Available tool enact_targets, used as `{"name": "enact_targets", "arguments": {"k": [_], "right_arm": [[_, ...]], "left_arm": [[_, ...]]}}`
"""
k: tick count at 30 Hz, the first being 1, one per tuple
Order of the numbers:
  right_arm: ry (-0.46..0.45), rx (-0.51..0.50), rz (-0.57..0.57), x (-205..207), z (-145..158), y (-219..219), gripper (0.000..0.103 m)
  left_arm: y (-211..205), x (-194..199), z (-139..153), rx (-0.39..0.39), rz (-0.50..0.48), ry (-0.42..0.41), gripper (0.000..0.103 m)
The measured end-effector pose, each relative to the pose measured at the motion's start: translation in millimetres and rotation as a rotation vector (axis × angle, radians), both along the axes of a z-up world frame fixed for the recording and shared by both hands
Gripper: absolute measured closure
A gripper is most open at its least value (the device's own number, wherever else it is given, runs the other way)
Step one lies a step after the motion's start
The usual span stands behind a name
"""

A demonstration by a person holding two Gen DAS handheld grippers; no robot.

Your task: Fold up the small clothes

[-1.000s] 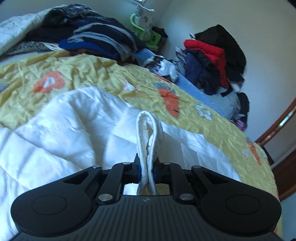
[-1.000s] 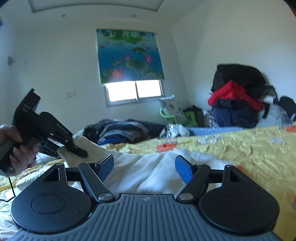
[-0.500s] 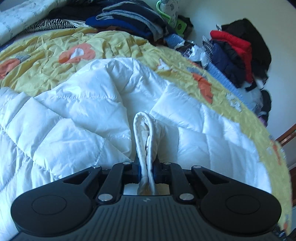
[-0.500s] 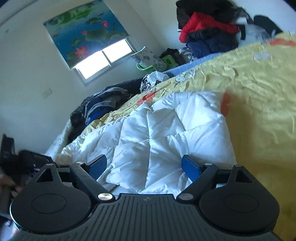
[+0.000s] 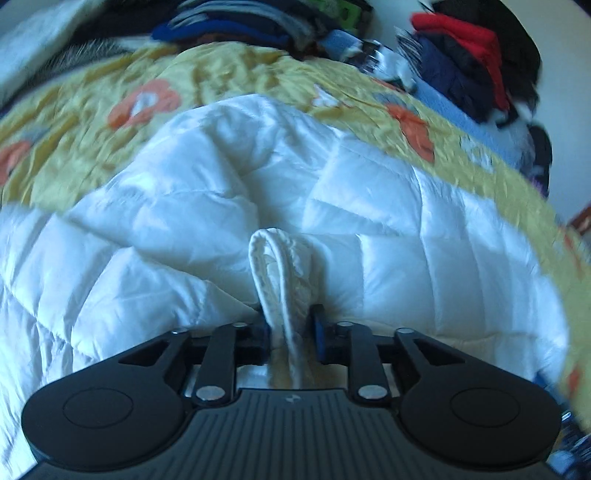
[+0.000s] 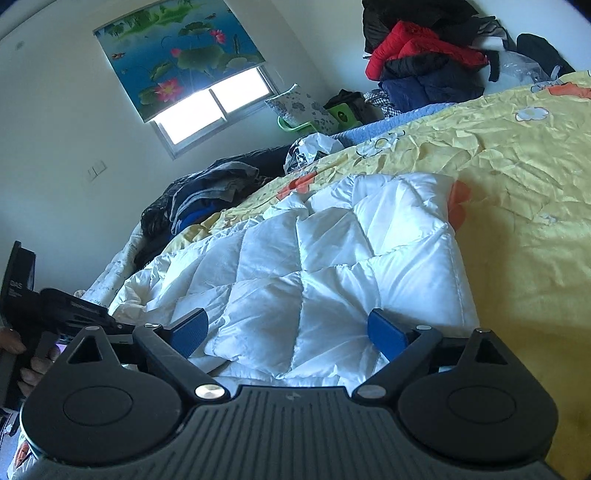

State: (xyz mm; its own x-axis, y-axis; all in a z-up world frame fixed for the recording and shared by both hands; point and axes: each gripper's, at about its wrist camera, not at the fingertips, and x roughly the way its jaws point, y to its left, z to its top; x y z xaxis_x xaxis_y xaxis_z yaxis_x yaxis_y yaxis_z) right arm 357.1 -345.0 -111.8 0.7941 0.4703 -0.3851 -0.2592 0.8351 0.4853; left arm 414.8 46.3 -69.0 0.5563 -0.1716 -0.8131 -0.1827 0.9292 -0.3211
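Left gripper (image 5: 291,332) jaws just opening, cloth (image 5: 284,273) loose between them, its lower end hidden. Right gripper (image 6: 291,330) spread wide, empty, over quilt (image 6: 314,266).

The left view looks steeply down along the left tongs (image 5: 291,332), close over the white quilt (image 5: 184,229) on the bed (image 5: 221,74). The right view looks flatter along the right tongs (image 6: 288,328), tilted, across the same quilt (image 6: 314,266) toward the window (image 6: 210,110). Both share the quilt, bed and red clothes pile (image 5: 465,33) beyond; the right view also catches the left tongs at its left.
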Motion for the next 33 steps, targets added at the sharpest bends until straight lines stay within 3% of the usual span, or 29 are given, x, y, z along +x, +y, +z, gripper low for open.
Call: {"name": "enact_targets", "arguments": {"k": [3, 5, 6, 9, 13, 16, 21, 25, 28, 33], "right_arm": [[0.001, 0.002, 0.001, 0.3, 0.4, -0.2, 0.008], [0.002, 0.001, 0.001, 0.2, 0.5, -0.1, 0.007], [0.002, 0.001, 0.001, 0.1, 0.6, -0.2, 0.007], [0.001, 0.002, 0.001, 0.1, 0.6, 0.0, 0.007], [0.000, -0.008, 0.004, -0.3, 0.6, 1.1, 0.005], [-0.001, -0.011, 0.007, -0.9, 0.3, 1.5, 0.005], [0.000, -0.002, 0.007, -1.1, 0.4, 0.2, 0.005], [0.001, 0.003, 0.010, -1.3, 0.5, -0.1, 0.004], [-0.001, -0.001, 0.018, -0.7, 0.7, 1.0, 0.004], [-0.002, -0.009, 0.022, -0.6, 0.3, 2.0, 0.004]], "left_arm": [[19.9, -9.3, 11.0, -0.052, 0.054, -0.013, 0.074], [31.6, -14.1, 22.3, -0.049, 0.087, -0.023, 0.062], [38.2, -17.4, 29.5, -0.042, 0.119, -0.039, 0.050], [46.3, -30.7, 56.5, -0.029, 0.207, -0.155, 0.033], [14.7, -28.0, 74.3, -0.036, 0.088, -0.224, 0.033], [-21.5, -21.3, 63.8, -0.033, -0.015, -0.222, 0.033], [-74.4, -10.3, 23.9, 0.079, -0.133, -0.195, 0.033], [-76.9, 1.0, -10.9, 0.118, -0.147, -0.108, 0.030], [-76.6, 2.2, -22.8, 0.147, -0.167, -0.126, 0.027], [-93.6, -2.7, -23.6, 0.272, -0.196, -0.148, 0.023]]}}
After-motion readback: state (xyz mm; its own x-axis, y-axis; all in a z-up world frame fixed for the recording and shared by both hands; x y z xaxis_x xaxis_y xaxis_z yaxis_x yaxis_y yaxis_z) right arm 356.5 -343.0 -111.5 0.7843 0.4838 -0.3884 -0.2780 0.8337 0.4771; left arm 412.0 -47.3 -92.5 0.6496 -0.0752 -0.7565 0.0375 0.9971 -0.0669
